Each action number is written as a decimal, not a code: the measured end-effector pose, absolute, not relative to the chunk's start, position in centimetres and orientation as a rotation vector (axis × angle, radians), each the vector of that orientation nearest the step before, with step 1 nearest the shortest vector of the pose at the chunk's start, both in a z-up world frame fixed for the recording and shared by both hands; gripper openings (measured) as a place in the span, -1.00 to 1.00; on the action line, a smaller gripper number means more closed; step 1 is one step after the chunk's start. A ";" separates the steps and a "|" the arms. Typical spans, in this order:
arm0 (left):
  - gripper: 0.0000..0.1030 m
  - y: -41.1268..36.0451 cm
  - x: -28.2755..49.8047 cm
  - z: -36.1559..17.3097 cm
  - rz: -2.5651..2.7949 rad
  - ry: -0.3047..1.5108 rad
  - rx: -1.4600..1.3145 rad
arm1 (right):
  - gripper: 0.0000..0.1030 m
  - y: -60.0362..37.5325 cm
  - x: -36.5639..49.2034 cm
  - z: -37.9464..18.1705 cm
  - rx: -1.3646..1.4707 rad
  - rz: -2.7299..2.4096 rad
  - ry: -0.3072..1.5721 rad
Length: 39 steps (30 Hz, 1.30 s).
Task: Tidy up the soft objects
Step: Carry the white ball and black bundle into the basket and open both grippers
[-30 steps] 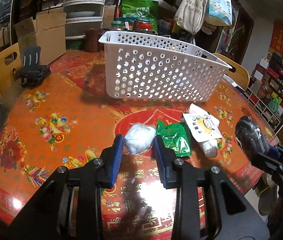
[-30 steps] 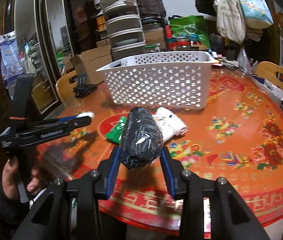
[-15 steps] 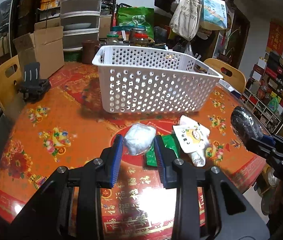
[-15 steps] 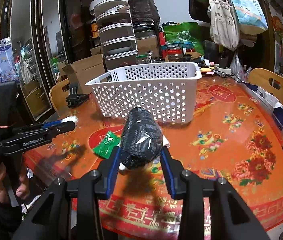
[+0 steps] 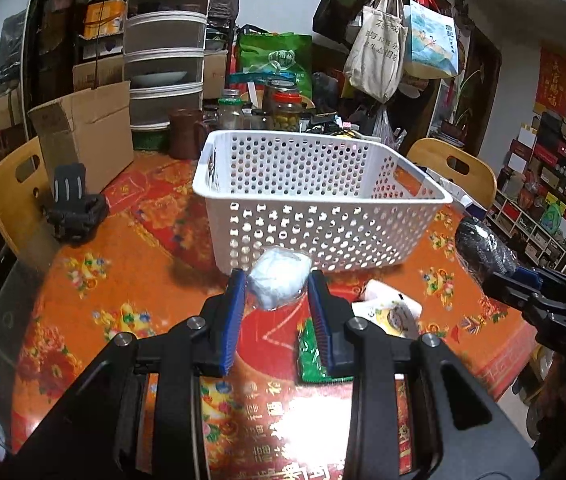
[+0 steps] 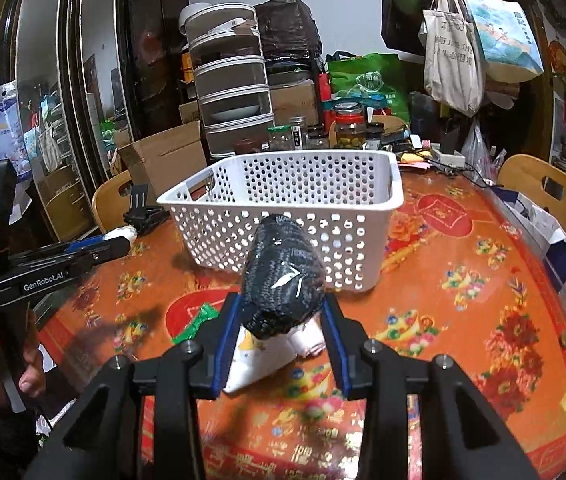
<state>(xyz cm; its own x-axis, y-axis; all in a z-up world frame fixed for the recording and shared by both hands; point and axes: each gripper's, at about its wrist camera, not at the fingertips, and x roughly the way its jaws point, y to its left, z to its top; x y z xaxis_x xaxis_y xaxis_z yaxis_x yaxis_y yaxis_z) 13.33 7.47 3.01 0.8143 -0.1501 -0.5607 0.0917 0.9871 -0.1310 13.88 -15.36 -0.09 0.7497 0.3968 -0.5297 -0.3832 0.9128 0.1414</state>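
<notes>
My left gripper (image 5: 277,286) is shut on a white wrapped soft bundle (image 5: 279,282) and holds it above the table, just in front of the white perforated basket (image 5: 323,236). My right gripper (image 6: 281,304) is shut on a black knitted roll in clear wrap (image 6: 283,276), also held above the table before the basket (image 6: 283,204); that roll also shows in the left wrist view (image 5: 483,250) at the right. A green packet (image 5: 309,354) and a white printed pouch (image 5: 389,312) lie on the orange table below.
A black clamp stand (image 5: 73,208) sits at the table's left. A cardboard box (image 5: 87,132), jars (image 5: 287,108) and stacked drawers (image 5: 165,68) crowd the back. Wooden chairs (image 5: 453,168) stand around the table.
My left gripper closed on the white bundle and lifted it off the table toward the basket. My right gripper rose with the black roll and moved nearer the basket.
</notes>
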 end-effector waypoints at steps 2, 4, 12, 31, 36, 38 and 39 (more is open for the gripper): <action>-0.43 7.4 13.9 3.5 -0.133 0.605 -0.098 | -0.24 -15.2 14.4 0.5 0.019 0.426 0.581; -0.43 7.4 14.7 4.1 -0.140 0.604 -0.101 | -0.24 -15.1 14.8 1.1 0.011 0.424 0.573; -0.43 7.1 19.2 7.0 -0.173 0.602 -0.096 | -0.24 -14.6 19.2 4.1 -0.015 0.433 0.567; -0.43 3.7 34.0 9.6 -0.178 0.731 -0.048 | -0.24 -12.2 29.5 4.4 -0.052 0.401 0.707; -0.43 2.6 37.5 7.2 -0.160 0.835 -0.023 | -0.23 -11.4 32.8 3.4 -0.081 0.371 0.778; -0.43 2.4 38.8 6.1 -0.134 0.892 0.000 | -0.24 -11.2 34.3 2.9 -0.092 0.353 0.810; -0.43 2.2 39.5 5.5 -0.127 0.925 0.010 | -0.24 -11.1 34.8 2.7 -0.097 0.343 0.819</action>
